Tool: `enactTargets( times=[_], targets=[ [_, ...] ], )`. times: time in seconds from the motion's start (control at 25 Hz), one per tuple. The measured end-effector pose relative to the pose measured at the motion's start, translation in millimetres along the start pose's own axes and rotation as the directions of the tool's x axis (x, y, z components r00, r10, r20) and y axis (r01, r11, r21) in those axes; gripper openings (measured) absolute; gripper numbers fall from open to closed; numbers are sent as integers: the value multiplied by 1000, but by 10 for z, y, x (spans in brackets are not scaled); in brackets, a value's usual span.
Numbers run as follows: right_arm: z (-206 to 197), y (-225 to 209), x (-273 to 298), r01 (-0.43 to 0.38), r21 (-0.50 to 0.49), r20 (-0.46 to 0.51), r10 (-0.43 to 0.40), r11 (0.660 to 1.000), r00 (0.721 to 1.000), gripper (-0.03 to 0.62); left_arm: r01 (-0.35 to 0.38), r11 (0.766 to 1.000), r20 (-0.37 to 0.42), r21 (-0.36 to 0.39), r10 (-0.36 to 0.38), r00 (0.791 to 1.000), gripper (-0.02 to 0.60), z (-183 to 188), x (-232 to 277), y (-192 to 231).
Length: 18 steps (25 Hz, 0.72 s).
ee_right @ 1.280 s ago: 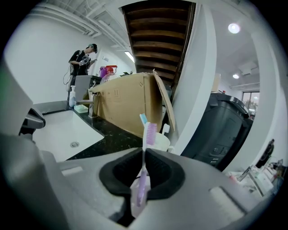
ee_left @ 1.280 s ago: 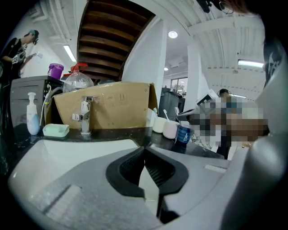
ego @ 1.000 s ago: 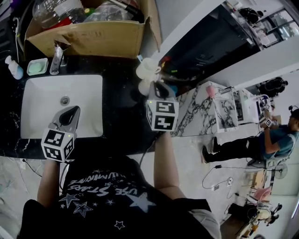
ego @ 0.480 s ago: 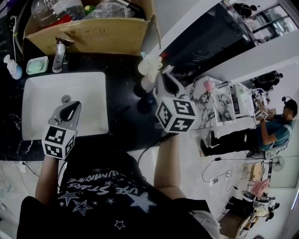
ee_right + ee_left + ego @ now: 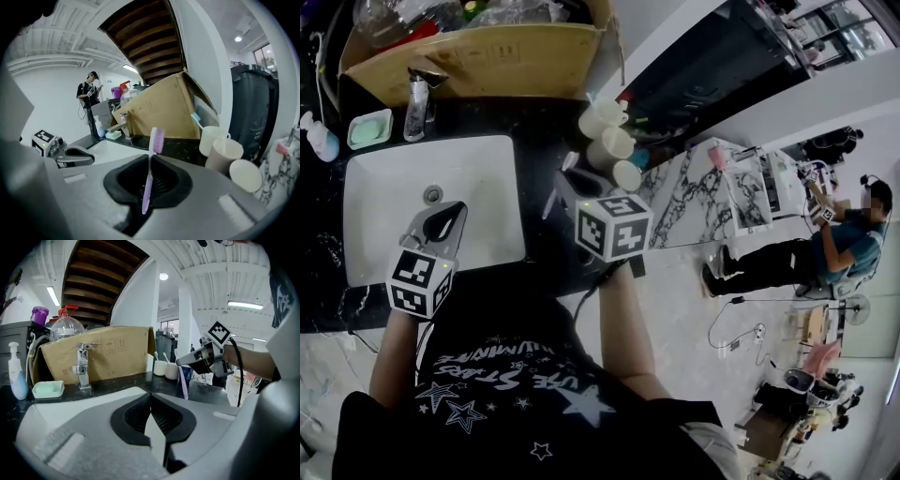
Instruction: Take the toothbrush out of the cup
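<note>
The right gripper (image 5: pixel 149 158) has swung away from the row of three cups (image 5: pixel 616 147) it was reaching into a second ago and now sits over the dark counter (image 5: pixel 546 141) between them and the sink (image 5: pixel 492 164). Its jaws are clamped on the handle of the purple toothbrush (image 5: pixel 183 384), whose bristle head stands clear beyond the tips. No part of the brush touches a cup any longer, so I judge the removal itself done, with only carrying or setting down left. A blue toothbrush (image 5: pixel 196 119) remains in the farthest cup. The left gripper (image 5: pixel 151 401) hovers over the near side of the sink, jaws together on nothing. Open room lies toward the basin and the near strip of counter. The cardboard box (image 5: pixel 487 66) walls off the back, the cups stand close on the right gripper's outer side, and just past them the counter ends and drops to the floor.
</note>
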State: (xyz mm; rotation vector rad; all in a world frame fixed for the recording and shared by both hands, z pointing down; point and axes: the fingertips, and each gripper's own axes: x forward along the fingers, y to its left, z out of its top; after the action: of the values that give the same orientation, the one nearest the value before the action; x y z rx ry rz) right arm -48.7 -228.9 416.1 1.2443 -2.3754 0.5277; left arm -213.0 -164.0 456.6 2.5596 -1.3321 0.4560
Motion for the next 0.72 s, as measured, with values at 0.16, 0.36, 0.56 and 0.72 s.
enactTargets(
  times=[0.16, 0.36, 0.56, 0.72],
  targets=[
    [-153, 23, 188, -14, 126, -26, 17, 992, 999, 24, 22, 1000, -1, 4, -22, 1000, 11, -10, 64, 11],
    [-327, -16, 453, 37, 231, -62, -23, 972, 998, 23, 38, 999, -4, 5, -38, 999, 11, -28, 129, 38],
    [-526, -45, 711, 97, 218, -149, -65, 971, 987, 26, 55, 998, -19, -8, -55, 998, 11, -77, 179, 74],
    [-702, -48, 848, 146, 174, -232, -104, 974, 967, 28, 62, 998, -28, -30, -63, 998, 10, -106, 199, 102]
  ],
)
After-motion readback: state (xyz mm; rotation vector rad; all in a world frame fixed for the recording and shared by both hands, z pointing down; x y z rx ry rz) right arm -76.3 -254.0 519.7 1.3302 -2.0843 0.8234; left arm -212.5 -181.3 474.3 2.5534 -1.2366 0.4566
